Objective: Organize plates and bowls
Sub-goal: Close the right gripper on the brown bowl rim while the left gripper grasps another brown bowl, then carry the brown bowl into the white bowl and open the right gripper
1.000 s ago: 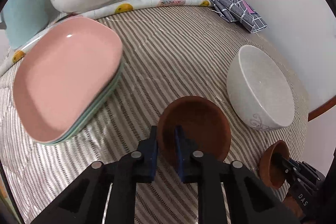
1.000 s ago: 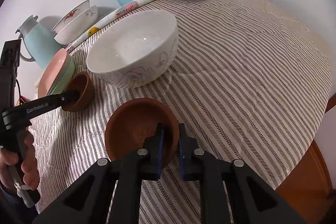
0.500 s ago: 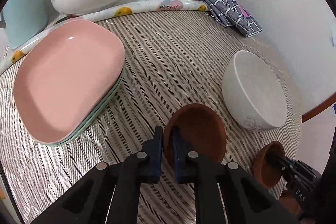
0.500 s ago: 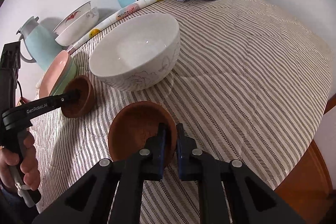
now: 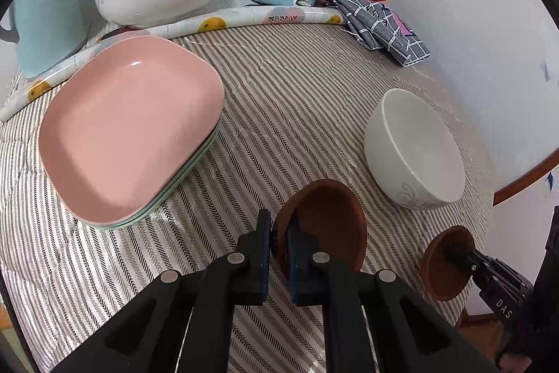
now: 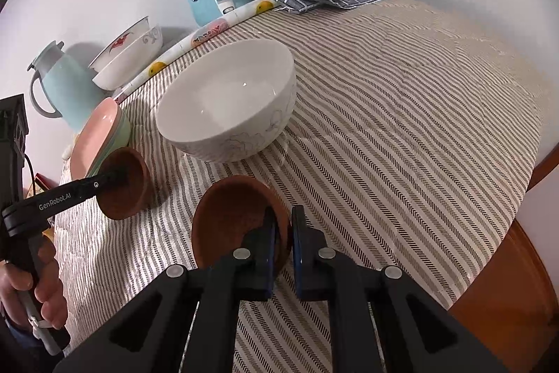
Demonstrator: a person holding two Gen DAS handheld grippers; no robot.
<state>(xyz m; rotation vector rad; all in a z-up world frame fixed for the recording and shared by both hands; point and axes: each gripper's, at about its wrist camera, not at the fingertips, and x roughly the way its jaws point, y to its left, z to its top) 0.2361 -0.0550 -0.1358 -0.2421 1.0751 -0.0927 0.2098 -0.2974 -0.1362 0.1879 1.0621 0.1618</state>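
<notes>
Since a second ago both brown bowls are lifted and tilted. In the left wrist view, our left gripper (image 5: 278,233) clamps its brown bowl's (image 5: 328,226) rim; the white bowl (image 5: 415,149) sits ahead-right, likely the nesting target. In the right wrist view, our right gripper (image 6: 283,233) pinches the second brown bowl (image 6: 234,219), white bowl directly ahead.
</notes>
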